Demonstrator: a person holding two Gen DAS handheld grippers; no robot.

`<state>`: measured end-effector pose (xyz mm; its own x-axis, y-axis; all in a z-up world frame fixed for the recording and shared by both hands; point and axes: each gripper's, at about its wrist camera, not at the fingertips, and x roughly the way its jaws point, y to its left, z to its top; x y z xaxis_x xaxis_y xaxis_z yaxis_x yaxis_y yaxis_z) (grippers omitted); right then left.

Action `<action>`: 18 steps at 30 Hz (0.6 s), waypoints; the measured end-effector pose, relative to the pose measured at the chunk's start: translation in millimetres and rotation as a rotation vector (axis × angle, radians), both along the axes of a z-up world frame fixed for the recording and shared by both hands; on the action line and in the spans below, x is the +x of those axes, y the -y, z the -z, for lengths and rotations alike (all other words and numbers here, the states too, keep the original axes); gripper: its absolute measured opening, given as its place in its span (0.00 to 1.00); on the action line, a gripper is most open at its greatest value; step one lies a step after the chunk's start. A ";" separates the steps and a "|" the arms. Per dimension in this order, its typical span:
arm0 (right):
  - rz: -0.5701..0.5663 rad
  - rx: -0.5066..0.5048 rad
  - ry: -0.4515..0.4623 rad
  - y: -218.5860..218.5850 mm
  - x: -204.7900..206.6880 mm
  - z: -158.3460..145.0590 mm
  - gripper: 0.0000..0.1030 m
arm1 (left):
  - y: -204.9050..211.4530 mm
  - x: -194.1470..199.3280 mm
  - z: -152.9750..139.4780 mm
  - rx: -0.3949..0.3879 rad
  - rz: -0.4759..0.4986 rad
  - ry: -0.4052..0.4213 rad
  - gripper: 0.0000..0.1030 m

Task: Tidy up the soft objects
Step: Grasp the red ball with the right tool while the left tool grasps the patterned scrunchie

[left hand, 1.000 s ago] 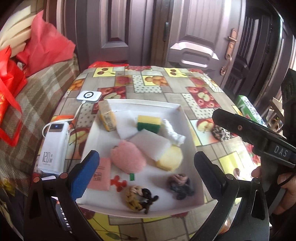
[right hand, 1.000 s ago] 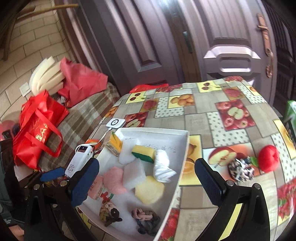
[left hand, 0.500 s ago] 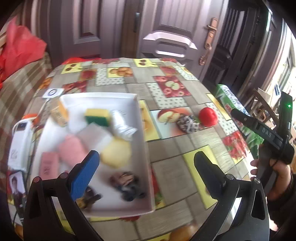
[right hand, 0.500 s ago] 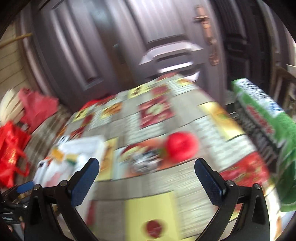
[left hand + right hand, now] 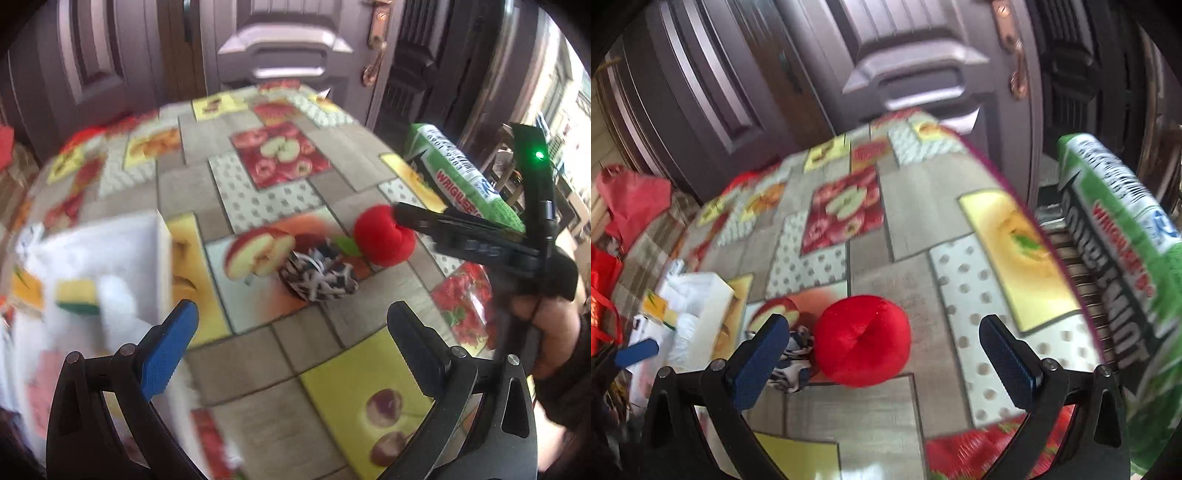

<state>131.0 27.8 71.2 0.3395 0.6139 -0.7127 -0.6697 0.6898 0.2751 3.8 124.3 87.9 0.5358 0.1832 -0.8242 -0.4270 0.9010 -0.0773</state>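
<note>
A red plush apple [image 5: 862, 339] lies on the fruit-print tablecloth, also seen in the left wrist view [image 5: 382, 236]. A black-and-white scrunchie [image 5: 319, 275] lies just left of it, partly hidden behind my left finger in the right wrist view [image 5: 794, 354]. My right gripper [image 5: 886, 363] is open, its fingers either side of the apple, just short of it; from the left wrist view its tip [image 5: 402, 214] reaches the apple. My left gripper [image 5: 291, 350] is open and empty above the table. The white tray [image 5: 162, 243] with sponges and soft items is at the left, blurred.
A green Wrigley's mint pack [image 5: 1119, 236] stands off the table's right edge, also in the left wrist view [image 5: 461, 173]. Doors [image 5: 280, 48] stand behind the table. A red bag [image 5: 602, 291] and a plaid sofa [image 5: 650, 247] are at the left.
Both grippers swung right, away from the tray. My right gripper has closed in on the red apple, which now sits between its open fingers.
</note>
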 end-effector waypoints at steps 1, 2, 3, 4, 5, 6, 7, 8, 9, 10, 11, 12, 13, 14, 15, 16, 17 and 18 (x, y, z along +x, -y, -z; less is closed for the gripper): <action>-0.019 -0.017 -0.005 -7.8 1.3 8.3 0.96 | 0.6 2.2 6.7 -0.013 -0.014 -0.014 1.00; -0.034 -0.030 -0.009 -14.2 2.2 13.1 0.90 | 0.4 5.3 11.7 -0.019 -0.023 -0.027 1.00; -0.050 -0.042 -0.011 -19.3 2.7 17.7 0.83 | -0.2 9.3 17.8 -0.022 -0.029 -0.046 1.00; -0.073 -0.056 -0.008 -24.3 2.1 22.6 0.77 | -0.4 13.7 22.0 -0.018 -0.030 -0.058 1.00; -0.099 -0.067 0.001 -27.6 1.8 26.0 0.63 | -1.7 16.8 24.8 -0.012 -0.033 -0.066 1.00; -0.128 -0.070 0.000 -29.4 2.2 27.7 0.60 | -3.7 21.0 27.4 -0.006 -0.037 -0.071 1.00; -0.145 -0.077 0.007 -30.6 0.9 28.6 0.60 | -5.1 24.7 29.9 -0.006 -0.042 -0.074 1.00; -0.150 -0.069 0.015 -27.9 0.6 26.8 0.58 | -6.8 28.9 31.8 -0.009 -0.048 -0.076 0.99; -0.146 -0.060 0.011 -24.5 2.8 25.4 0.58 | -8.7 34.6 34.7 -0.014 -0.053 -0.076 0.99; -0.121 -0.038 -0.010 -14.8 6.9 24.0 0.58 | -9.9 38.9 37.1 -0.015 -0.054 -0.079 0.99; -0.103 -0.020 -0.031 -9.3 12.2 23.1 0.58 | -10.0 45.3 40.2 -0.015 -0.053 -0.087 0.99; -0.083 0.003 -0.056 -1.7 17.5 22.3 0.58 | -9.2 51.1 42.9 -0.012 -0.046 -0.094 0.99; -0.060 0.025 -0.076 6.6 22.8 21.1 0.58 | -7.9 56.5 45.3 -0.007 -0.037 -0.102 0.99; -0.038 0.045 -0.092 15.9 26.9 19.8 0.58 | -7.4 60.4 47.9 -0.001 -0.030 -0.108 0.99; -0.026 0.057 -0.103 20.3 29.9 19.0 0.58 | -6.1 66.2 51.1 0.008 -0.021 -0.117 0.99; -0.012 0.074 -0.117 28.8 32.6 17.9 0.58 | -4.6 71.5 55.0 0.018 -0.015 -0.129 0.99; -0.004 0.086 -0.124 32.5 34.1 17.5 0.58 | -4.1 75.6 59.0 0.024 -0.012 -0.142 0.99; 0.000 0.095 -0.128 35.0 35.0 16.4 0.58 | -3.0 80.3 64.0 0.031 -0.011 -0.165 0.99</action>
